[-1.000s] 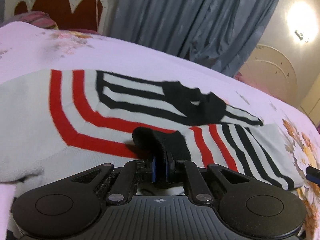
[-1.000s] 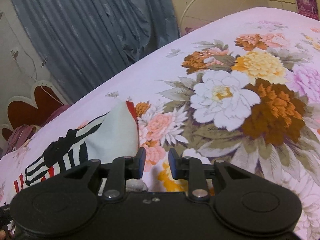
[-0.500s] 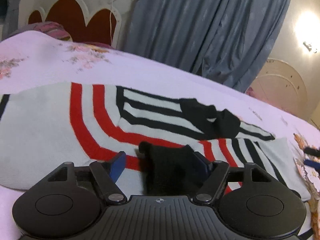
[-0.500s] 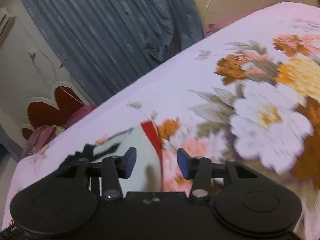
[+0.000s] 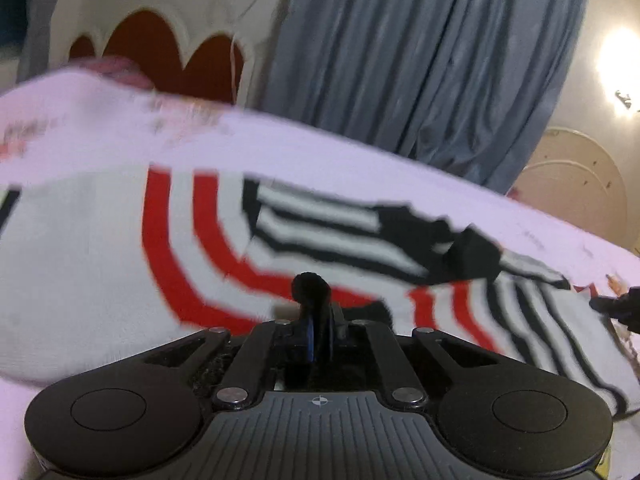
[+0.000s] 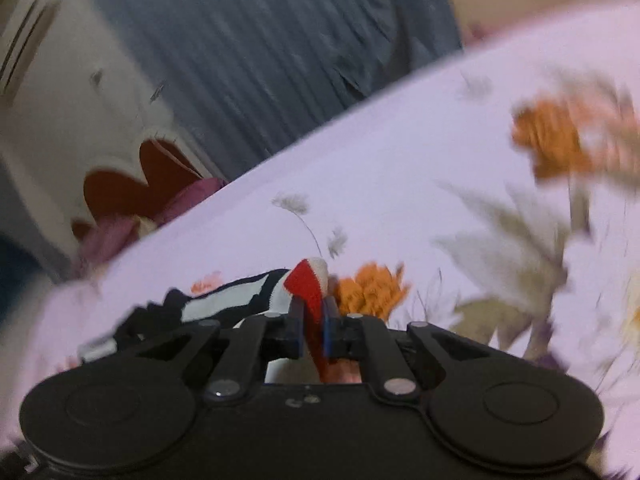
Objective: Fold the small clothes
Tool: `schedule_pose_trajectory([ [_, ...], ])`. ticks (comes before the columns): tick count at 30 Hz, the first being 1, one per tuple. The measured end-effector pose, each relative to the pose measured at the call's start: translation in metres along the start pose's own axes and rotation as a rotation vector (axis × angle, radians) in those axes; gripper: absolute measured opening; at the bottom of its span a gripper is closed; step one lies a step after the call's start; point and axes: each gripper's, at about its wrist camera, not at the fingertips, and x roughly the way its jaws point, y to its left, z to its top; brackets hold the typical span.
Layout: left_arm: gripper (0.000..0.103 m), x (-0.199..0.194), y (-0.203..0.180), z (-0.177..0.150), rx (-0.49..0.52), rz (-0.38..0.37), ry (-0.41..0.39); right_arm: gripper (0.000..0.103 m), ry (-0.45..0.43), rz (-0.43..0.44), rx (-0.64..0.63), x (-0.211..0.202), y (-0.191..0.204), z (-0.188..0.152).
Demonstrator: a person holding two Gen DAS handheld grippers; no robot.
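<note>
Left wrist view: left gripper [image 5: 319, 330] pinches the sweater's [image 5: 92, 248] black fold on the bed [image 5: 360, 160]; right gripper [image 6: 313, 330] clamps its red-striped corner.

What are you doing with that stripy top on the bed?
A person is folding a small striped sweater that lies on the flowered bedsheet, using a hand-held gripper in each hand. The left gripper is pinched shut on a black edge of it near the middle. The right gripper is pinched shut on a red-trimmed corner at the other end. No fold has been made yet.
</note>
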Motion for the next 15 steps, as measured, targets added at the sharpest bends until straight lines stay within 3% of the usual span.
schedule_pose_trajectory([
  [5, 0.006, 0.003, -0.003, 0.004, 0.015, 0.001, 0.017, 0.008, 0.022, -0.045, -0.025, 0.004, 0.004, -0.007],
  [6, 0.01, 0.001, -0.002, 0.006, 0.007, -0.006, 0.018, 0.011, 0.018, -0.067, -0.047, 0.001, 0.009, -0.009],
  [8, 0.026, -0.016, -0.006, 0.009, 0.021, 0.056, -0.054, 0.031, -0.017, -0.126, -0.082, -0.011, 0.018, -0.009],
  [9, 0.028, -0.026, -0.01, 0.012, 0.031, 0.068, -0.098, 0.045, -0.045, -0.144, -0.101, -0.016, 0.02, -0.008],
  [11, 0.028, -0.034, -0.029, 0.018, 0.05, -0.031, -0.115, 0.044, -0.07, -0.112, -0.157, -0.025, 0.032, -0.01],
  [13, 0.029, -0.027, -0.065, 0.023, 0.117, -0.127, -0.081, 0.029, -0.026, -0.044, -0.213, -0.022, 0.051, -0.016],
  [15, 0.029, -0.007, -0.107, 0.026, 0.163, -0.217, -0.01, 0.023, 0.017, 0.003, -0.264, -0.013, 0.072, -0.022],
])
